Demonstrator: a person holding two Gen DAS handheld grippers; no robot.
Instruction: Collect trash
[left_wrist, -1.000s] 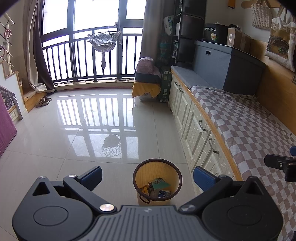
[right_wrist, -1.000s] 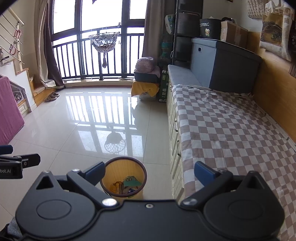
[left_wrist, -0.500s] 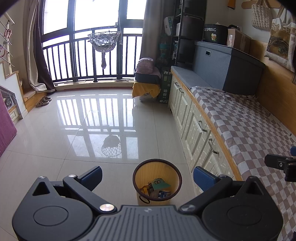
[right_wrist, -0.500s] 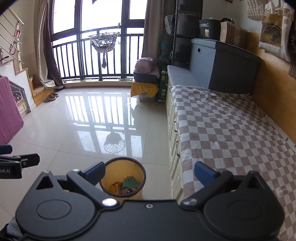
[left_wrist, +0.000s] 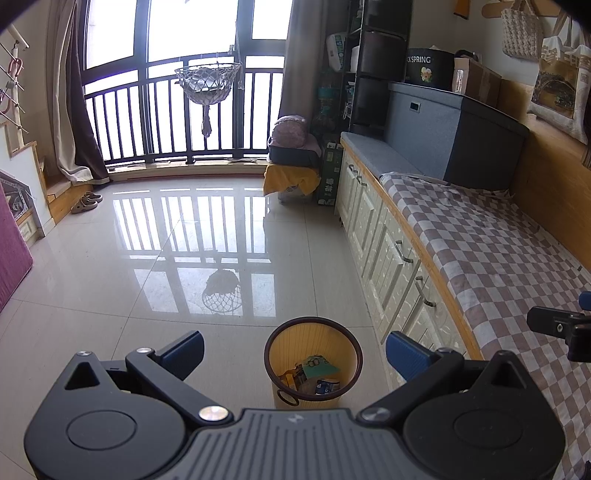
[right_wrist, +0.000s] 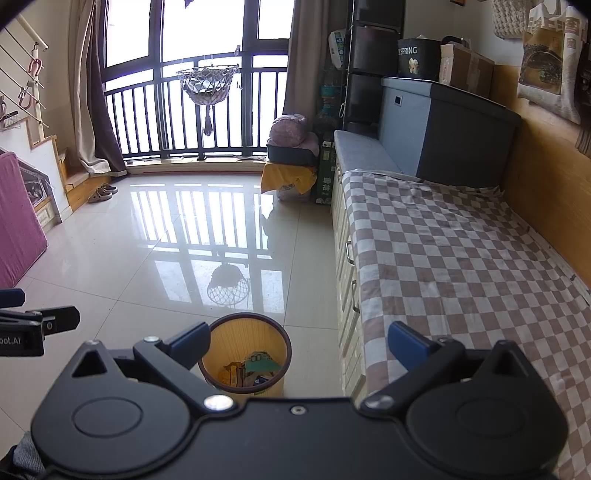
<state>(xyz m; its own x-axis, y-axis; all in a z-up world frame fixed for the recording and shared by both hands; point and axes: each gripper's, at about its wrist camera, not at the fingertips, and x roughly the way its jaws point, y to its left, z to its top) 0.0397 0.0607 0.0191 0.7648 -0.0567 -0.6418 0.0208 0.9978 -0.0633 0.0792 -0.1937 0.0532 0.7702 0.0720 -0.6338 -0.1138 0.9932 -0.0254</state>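
My left gripper (left_wrist: 295, 349) and right gripper (right_wrist: 299, 341) gape empty above the bin (left_wrist: 280, 341), its trash (left_wrist: 314, 373) a blur.

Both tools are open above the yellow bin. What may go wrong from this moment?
1. The waste bin looks light and stands close to the white drawers; a bump from the left tool or right tool might tip it.
2. Trash already inside could spill onto the glossy floor.
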